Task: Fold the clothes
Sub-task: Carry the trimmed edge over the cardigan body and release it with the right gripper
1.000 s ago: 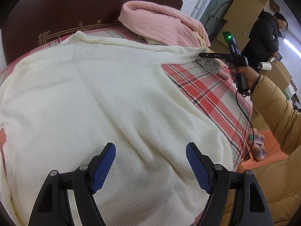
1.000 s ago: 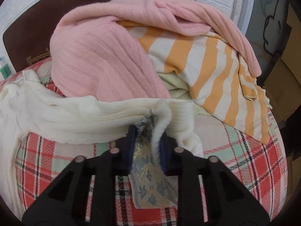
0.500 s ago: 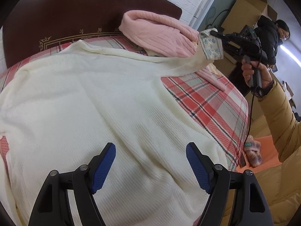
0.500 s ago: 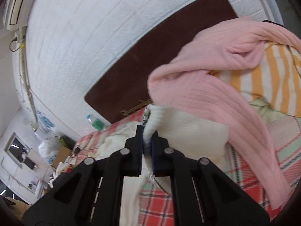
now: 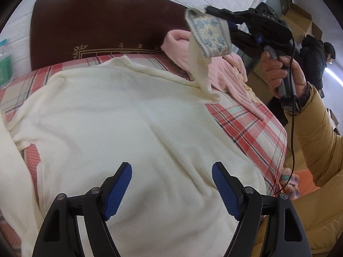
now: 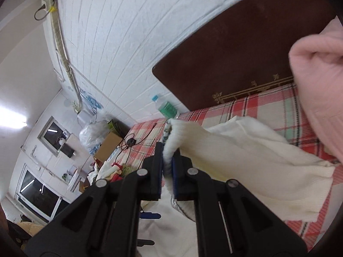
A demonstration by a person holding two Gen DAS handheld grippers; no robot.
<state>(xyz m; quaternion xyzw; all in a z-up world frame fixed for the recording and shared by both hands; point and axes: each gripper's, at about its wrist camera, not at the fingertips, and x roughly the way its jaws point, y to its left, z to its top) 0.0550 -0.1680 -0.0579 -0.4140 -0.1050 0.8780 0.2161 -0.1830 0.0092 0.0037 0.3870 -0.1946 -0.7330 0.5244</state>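
Note:
A cream ribbed sweater (image 5: 120, 124) lies spread flat over the plaid bed cover. My left gripper (image 5: 171, 184) hovers open above its lower middle, nothing between the blue pads. My right gripper (image 5: 223, 24) is shut on the sweater's sleeve cuff (image 5: 209, 36), which has a blue and gold patterned trim, and holds it high in front of the headboard. The sleeve (image 5: 199, 72) hangs down from there to the sweater's shoulder. In the right wrist view the cuff (image 6: 171, 147) is pinched between the shut jaws of that gripper (image 6: 167, 162), and the sleeve (image 6: 246, 162) trails to the right.
A pink sweater (image 5: 227, 70) is piled at the bed's far right over a striped garment. The dark brown headboard (image 5: 103, 21) backs the bed. A person in a dark jacket (image 5: 313, 57) stands among cardboard boxes. A water bottle (image 6: 166, 107) stands beside the bed.
My right gripper has lifted the cuff off the bed, swung it up and to the left, and turned toward the headboard. The sleeve now hangs. My left gripper drifted slightly.

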